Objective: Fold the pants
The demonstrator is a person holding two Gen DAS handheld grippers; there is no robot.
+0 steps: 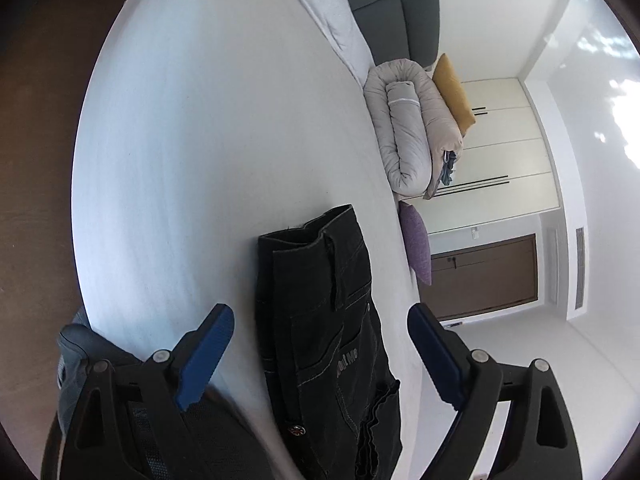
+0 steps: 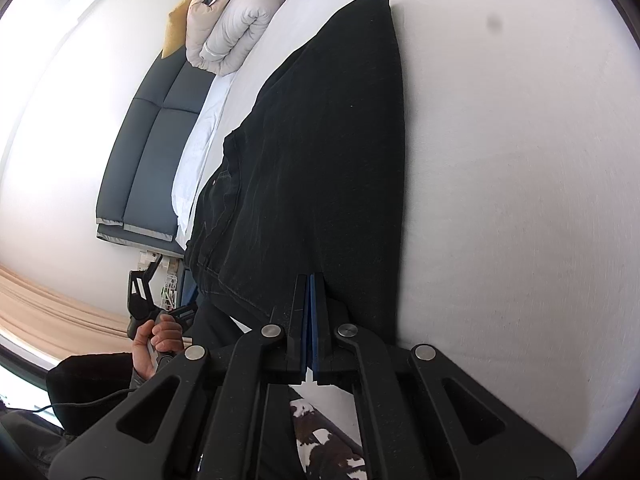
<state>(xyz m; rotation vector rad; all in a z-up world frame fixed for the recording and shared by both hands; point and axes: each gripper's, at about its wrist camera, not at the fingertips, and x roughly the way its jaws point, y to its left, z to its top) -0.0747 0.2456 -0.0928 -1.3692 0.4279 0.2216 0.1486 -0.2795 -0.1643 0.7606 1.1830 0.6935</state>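
Black jeans (image 1: 324,320) lie on the white bed sheet (image 1: 200,140), waistband toward the far end, back pocket and stitching showing. My left gripper (image 1: 320,320) is open, its blue pads (image 1: 208,356) standing on either side of the waist part, above it. In the right wrist view the pants (image 2: 320,152) stretch away as a long black leg over the sheet (image 2: 520,200). My right gripper (image 2: 311,280) is shut on the near edge of the pants fabric. The person's hand with the left gripper handle (image 2: 160,336) shows at the lower left.
A rolled beige duvet (image 1: 408,132), a yellow cushion (image 1: 454,92) and a purple cushion (image 1: 416,240) lie along the bed's far side. A dark padded headboard (image 2: 148,160) and white pillow (image 2: 200,152) stand at the bed's end. Wardrobe doors (image 1: 504,140) and brown floor (image 1: 32,160) surround the bed.
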